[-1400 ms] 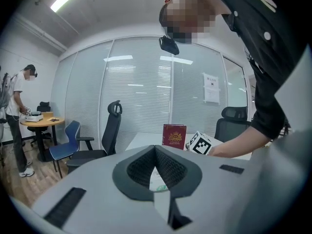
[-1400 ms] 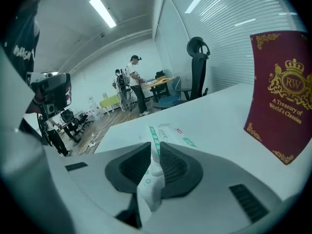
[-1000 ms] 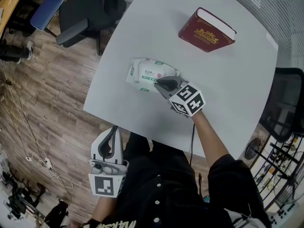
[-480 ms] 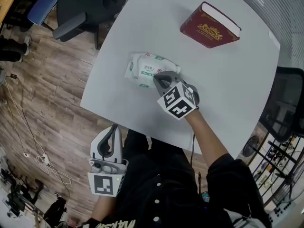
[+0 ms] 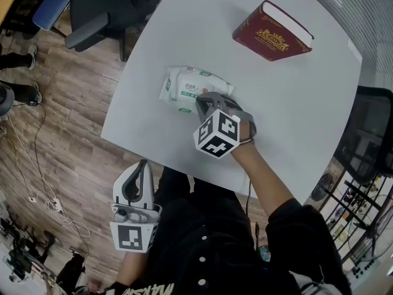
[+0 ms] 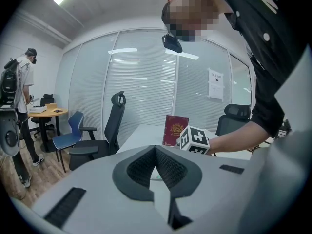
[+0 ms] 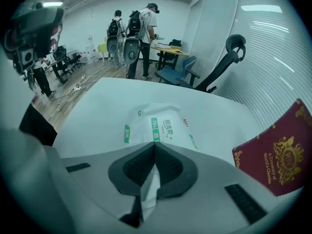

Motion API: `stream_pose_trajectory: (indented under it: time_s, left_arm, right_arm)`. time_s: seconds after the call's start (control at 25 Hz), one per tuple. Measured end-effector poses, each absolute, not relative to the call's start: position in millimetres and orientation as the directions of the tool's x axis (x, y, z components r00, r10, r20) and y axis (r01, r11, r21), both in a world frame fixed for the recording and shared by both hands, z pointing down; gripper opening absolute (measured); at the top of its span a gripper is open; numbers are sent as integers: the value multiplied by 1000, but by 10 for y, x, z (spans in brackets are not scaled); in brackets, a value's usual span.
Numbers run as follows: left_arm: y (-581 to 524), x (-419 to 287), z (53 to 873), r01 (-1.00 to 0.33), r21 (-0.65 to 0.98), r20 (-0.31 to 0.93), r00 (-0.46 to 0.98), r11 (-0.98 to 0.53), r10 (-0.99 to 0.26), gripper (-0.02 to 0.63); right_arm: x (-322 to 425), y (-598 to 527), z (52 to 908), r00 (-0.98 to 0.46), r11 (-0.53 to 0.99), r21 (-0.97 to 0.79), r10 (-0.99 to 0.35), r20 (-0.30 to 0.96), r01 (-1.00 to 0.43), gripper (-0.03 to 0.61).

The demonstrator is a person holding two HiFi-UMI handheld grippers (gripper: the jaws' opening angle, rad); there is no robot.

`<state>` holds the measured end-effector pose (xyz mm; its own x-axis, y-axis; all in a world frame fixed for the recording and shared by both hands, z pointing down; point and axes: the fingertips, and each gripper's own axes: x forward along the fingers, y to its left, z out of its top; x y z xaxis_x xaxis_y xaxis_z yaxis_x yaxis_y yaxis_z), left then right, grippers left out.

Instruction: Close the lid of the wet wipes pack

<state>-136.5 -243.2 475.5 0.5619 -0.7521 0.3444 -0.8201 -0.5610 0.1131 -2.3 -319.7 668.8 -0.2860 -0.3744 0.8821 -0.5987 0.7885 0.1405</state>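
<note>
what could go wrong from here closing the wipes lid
1. The soft white and green wet wipes pack lies loose on the pale grey table. The left gripper hangs off the table, shut and idle, so a push from the right gripper may slide the pack rather than seal it.
2. The right gripper's shut tips cover a narrow spot, so part of the lid might not seal.

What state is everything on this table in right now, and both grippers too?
wet wipes pack: lying flat on the table; its lid is covered by the gripper, so open or closed cannot be told.
right gripper: jaws together, tips down on the pack.
left gripper: jaws together, empty, held off the table's near edge.
book: closed, standing upright, apart from the pack.
</note>
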Motion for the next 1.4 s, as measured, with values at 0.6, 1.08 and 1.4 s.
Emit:
stream_pose_trajectory:
  time_s: [0.6, 1.08, 1.4]
  left_arm:
    - [-2435, -1377, 4810, -825, 139, 378, 555, -548, -741, 14]
    - [-2447, -1446, 4633, -825, 116, 352, 555, -553, -754, 14]
    - [-2480, -1380, 4509, -808, 111, 319, 580, -578, -750, 13]
  right_arm:
    - [-45, -3175, 6744, -180, 901, 145, -236, 955, -408, 28]
    - [29, -3185, 6630, -301, 829, 131, -338, 892, -544, 29]
    - [106, -3293, 6137, -426, 676, 14, -481, 766, -737, 29]
